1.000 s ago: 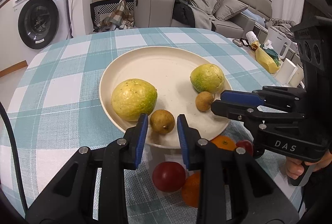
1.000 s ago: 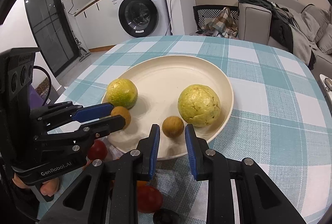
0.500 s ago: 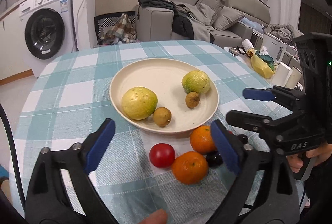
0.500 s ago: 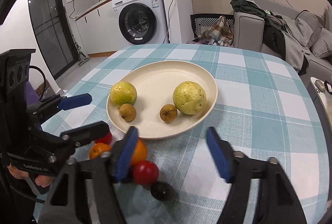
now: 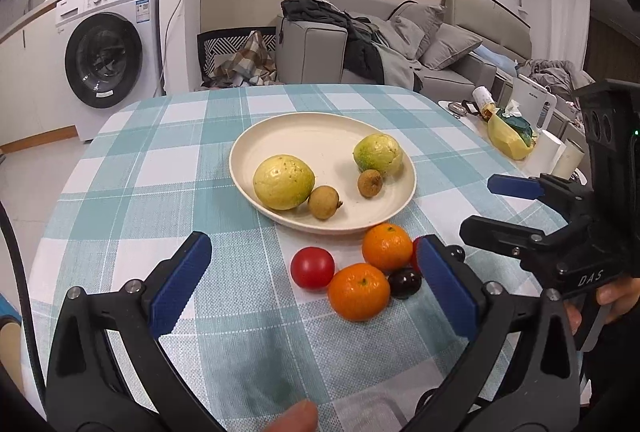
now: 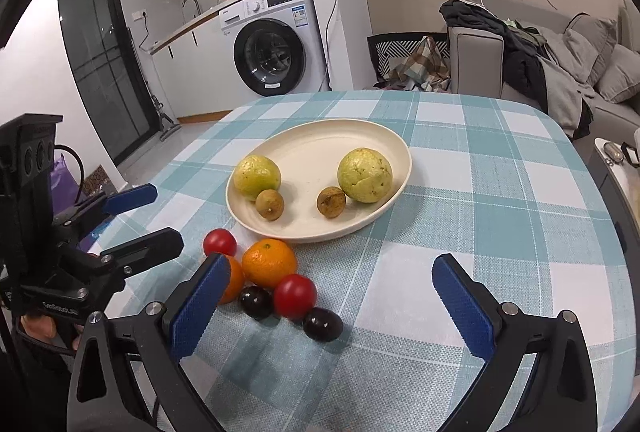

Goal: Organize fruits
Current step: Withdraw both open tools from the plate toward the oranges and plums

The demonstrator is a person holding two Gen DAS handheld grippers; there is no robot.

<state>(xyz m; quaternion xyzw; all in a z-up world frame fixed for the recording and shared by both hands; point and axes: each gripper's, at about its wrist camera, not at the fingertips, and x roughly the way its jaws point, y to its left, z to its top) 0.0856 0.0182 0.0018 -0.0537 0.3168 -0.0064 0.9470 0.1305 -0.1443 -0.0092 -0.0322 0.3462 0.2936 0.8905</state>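
We held the left gripper (image 5: 312, 284) low over the checked tablecloth (image 5: 160, 192), jaws spread wide, gripping nothing. The right gripper (image 6: 332, 304) was the same, released and empty.

Nearest, between the grippers and the plate, sat the loose fruit on the cloth: two oranges (image 5: 359, 291) (image 5: 387, 247) touching, a red tomato (image 5: 312, 267) just beside them, a dark plum (image 5: 405, 282) against the near orange. The right view showed a second tomato (image 6: 295, 296) and another plum (image 6: 322, 324) in the same cluster. The left finger pad (image 6: 200, 306) of our right gripper covered part of one orange (image 6: 234, 279).

Behind those was the cream plate (image 5: 320, 128), holding two yellow-green guavas (image 5: 284, 182) (image 5: 378, 155) and two small brown longans (image 5: 324, 203) (image 5: 370, 183), each just beside a guava.

Farther off stood a washing machine (image 5: 106, 52), a grey sofa (image 5: 400, 48) piled with clothes, and a side table (image 5: 516, 136) with clutter.
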